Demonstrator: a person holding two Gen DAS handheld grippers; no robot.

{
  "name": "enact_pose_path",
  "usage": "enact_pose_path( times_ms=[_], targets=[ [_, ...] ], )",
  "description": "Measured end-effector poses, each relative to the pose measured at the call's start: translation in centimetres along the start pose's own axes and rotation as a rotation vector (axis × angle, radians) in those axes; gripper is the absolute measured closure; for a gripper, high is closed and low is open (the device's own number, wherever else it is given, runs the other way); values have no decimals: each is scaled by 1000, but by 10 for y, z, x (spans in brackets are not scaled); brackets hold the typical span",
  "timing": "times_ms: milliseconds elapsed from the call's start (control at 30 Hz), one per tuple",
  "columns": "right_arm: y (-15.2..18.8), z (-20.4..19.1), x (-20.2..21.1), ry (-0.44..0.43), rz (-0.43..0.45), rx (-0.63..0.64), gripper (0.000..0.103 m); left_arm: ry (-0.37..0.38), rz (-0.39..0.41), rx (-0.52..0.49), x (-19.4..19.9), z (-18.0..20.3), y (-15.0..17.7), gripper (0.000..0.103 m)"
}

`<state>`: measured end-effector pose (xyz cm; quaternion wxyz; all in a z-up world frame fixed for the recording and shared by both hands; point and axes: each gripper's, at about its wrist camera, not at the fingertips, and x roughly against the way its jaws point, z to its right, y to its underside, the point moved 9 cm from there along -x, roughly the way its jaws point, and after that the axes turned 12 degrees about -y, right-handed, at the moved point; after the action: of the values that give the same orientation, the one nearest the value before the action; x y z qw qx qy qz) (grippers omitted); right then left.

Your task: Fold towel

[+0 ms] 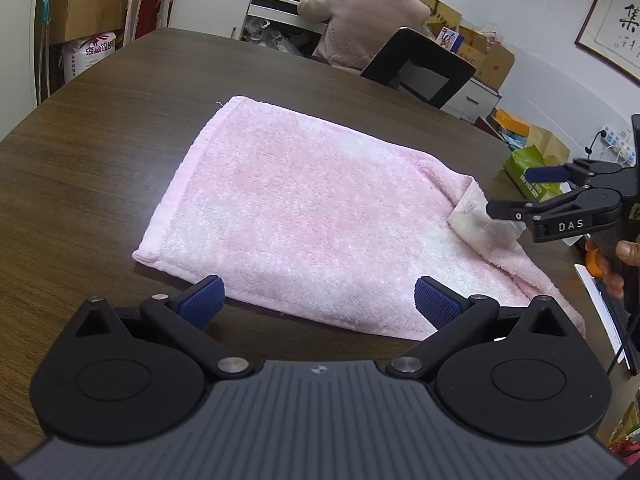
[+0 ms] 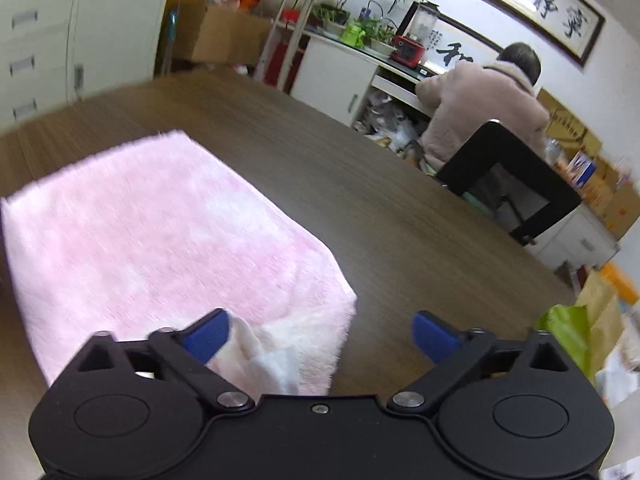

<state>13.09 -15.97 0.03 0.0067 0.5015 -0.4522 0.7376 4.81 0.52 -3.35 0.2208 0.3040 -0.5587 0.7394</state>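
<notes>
Lying flat on the dark wooden tabletop (image 1: 100,128), a pink towel (image 1: 288,216) occupies the centre of the left wrist view, its hemmed edge to the left and its right corner rumpled, with a white tag (image 1: 470,212) showing there. Left gripper (image 1: 316,298): jaws wide, nothing between them, poised at the towel's near edge. Right gripper (image 1: 508,192), marked "DAS": jaws wide, no earlier picture needed to see the gap; its lower finger lies against the rumpled corner and tag without pinching them. A hand (image 1: 608,264) grips its handle at the right edge. In the right wrist view the same gripper (image 2: 320,334) stands over the towel's (image 2: 160,240) near corner, cloth bunched beside its left pad, bare tabletop (image 2: 320,184) under the right one.

Containers: cardboard boxes (image 1: 86,6) at far left, contents hidden; a printed white sack (image 1: 88,54) below them, writing too small to read; a green bag (image 1: 528,168) beyond the right tabletop edge.

Surroundings: a person in a beige coat (image 1: 360,16) seated on a black chair (image 1: 420,68) at a far white desk (image 1: 224,4), back turned; potted plants (image 2: 360,28) and a red appliance (image 2: 408,50) on it. Framed calligraphy (image 2: 520,4) hangs on the wall; another frame (image 1: 616,28) at right.
</notes>
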Motion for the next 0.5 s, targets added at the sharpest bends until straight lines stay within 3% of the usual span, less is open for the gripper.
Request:
enact_pose_path(
  times_ms=[133,300,367,400,467,500],
  targets=[
    [6,3,-8,-76,-44,-64,1,4,-4,4,-2,1,2,0],
    [10,-7,-15,-116,-86,-54,13,-6,-11,10,-4,-1,4,0],
    [13,-11,-19,-122,-113,-47,34,-9,-14,16,-5,-4,3,0],
    [14,-14,-21,-123,-126,-44,39,-11,-16,21,-5,-5,4,0],
    [16,-15,-26,-116,-150,-45,68,-16,-19,27,-6,-7,4,0],
    [16,-14,-27,-112,-152,-50,75,-19,-20,29,-7,-9,5,0]
  ],
)
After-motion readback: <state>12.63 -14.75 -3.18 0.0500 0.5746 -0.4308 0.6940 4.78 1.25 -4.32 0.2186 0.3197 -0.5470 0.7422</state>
